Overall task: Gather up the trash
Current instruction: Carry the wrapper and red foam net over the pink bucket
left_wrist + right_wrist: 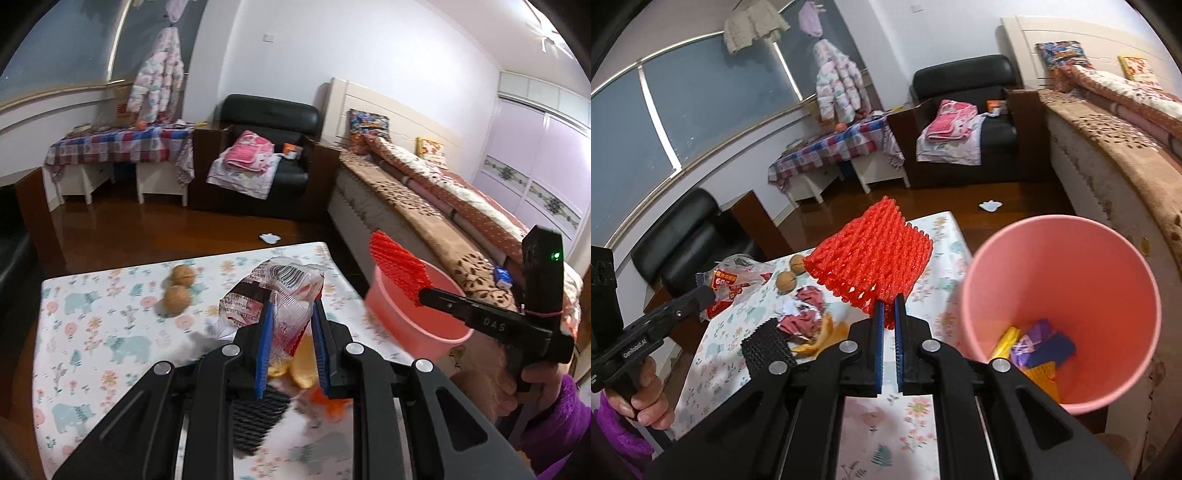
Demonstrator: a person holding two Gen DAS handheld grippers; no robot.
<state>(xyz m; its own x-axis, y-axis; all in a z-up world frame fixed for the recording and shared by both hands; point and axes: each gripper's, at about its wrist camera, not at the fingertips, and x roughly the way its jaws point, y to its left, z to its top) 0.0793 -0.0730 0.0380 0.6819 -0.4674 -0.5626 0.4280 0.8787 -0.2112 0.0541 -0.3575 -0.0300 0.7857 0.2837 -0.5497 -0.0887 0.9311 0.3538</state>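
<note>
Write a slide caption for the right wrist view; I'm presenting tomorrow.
Right claw shut on red foam net, beside the pink bin already holding wrappers.

Two wrist fisheyes look forward and down, close over the floral table [110,332]. The left camera's view has the pink bucket [406,317] at three o'clock; both share table, bucket, armchair [964,77] and bed [1108,147].

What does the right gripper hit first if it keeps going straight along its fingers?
Likely the table near its far edge. The right gripper, shut on the red foam net, points down and forward with the pink bin off to its right, not in line. Depth is unclear; it might clear the edge and reach the floor.
</note>
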